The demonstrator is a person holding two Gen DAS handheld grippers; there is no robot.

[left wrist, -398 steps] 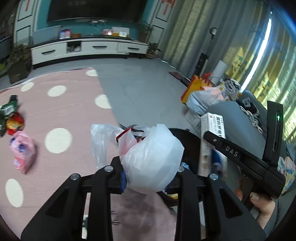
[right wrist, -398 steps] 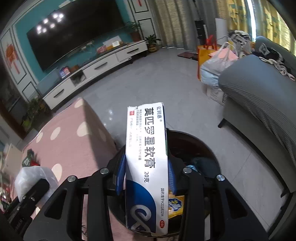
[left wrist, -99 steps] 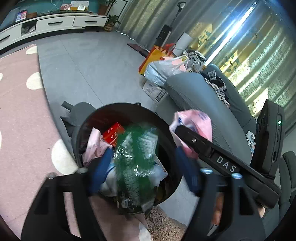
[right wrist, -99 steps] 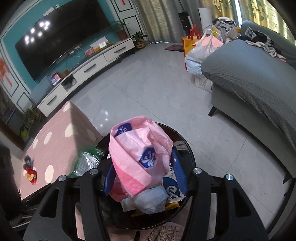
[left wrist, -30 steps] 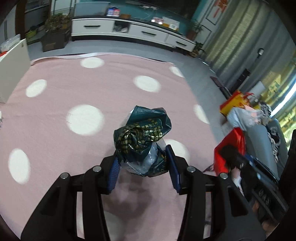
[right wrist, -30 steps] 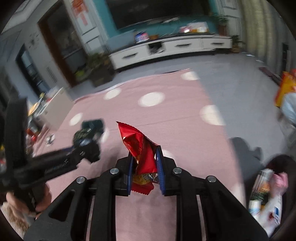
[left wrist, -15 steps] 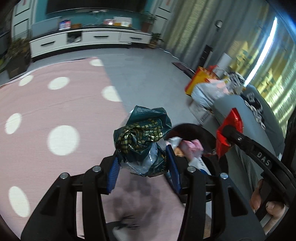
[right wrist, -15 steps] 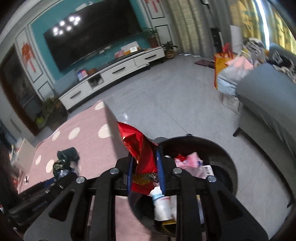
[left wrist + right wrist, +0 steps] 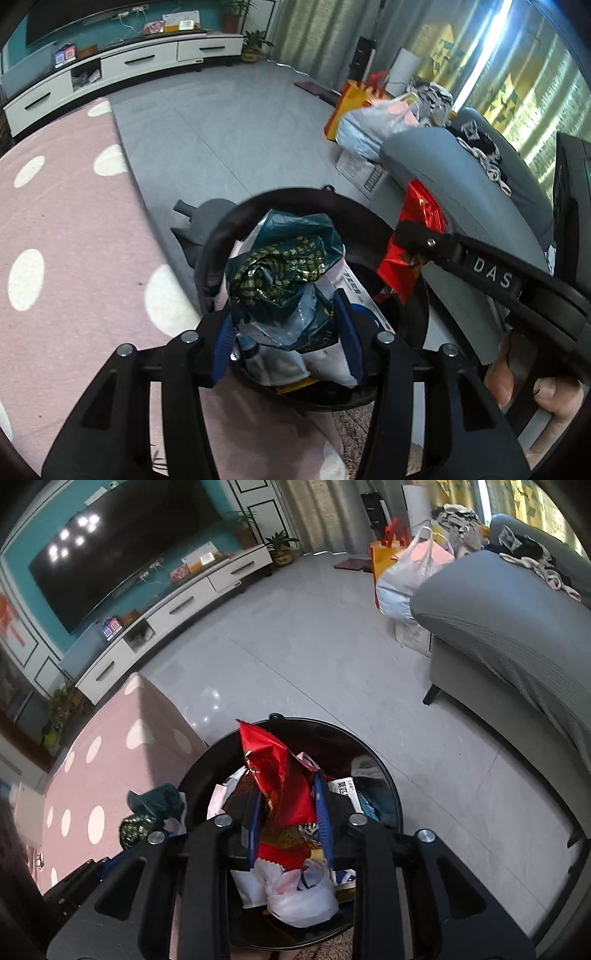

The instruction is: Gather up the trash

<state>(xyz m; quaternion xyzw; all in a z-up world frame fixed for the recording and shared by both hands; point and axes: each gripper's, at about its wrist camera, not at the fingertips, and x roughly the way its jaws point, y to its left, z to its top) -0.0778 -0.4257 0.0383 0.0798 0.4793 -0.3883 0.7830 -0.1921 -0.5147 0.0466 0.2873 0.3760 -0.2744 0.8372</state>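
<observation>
My left gripper (image 9: 286, 332) is shut on a crumpled dark green wrapper (image 9: 284, 269) and holds it over the round black trash bin (image 9: 280, 199). My right gripper (image 9: 290, 812) is shut on a red snack wrapper (image 9: 275, 771) over the same bin (image 9: 388, 775). The right gripper and its red wrapper (image 9: 410, 251) show at the right in the left wrist view. The green wrapper (image 9: 147, 812) shows at the bin's left edge in the right wrist view. The bin holds white bags, a pink bag and a medicine box (image 9: 345, 788).
A pink rug with white dots (image 9: 66, 236) lies left of the bin. A grey sofa (image 9: 517, 627) stands to the right, with full bags (image 9: 406, 576) beside it. A white TV cabinet (image 9: 173, 605) lines the far wall. Grey tile floor (image 9: 314, 646) lies between.
Both grippers have moved from over the rug to above the bin, still holding their wrappers. The bin now fills the middle of both views.
</observation>
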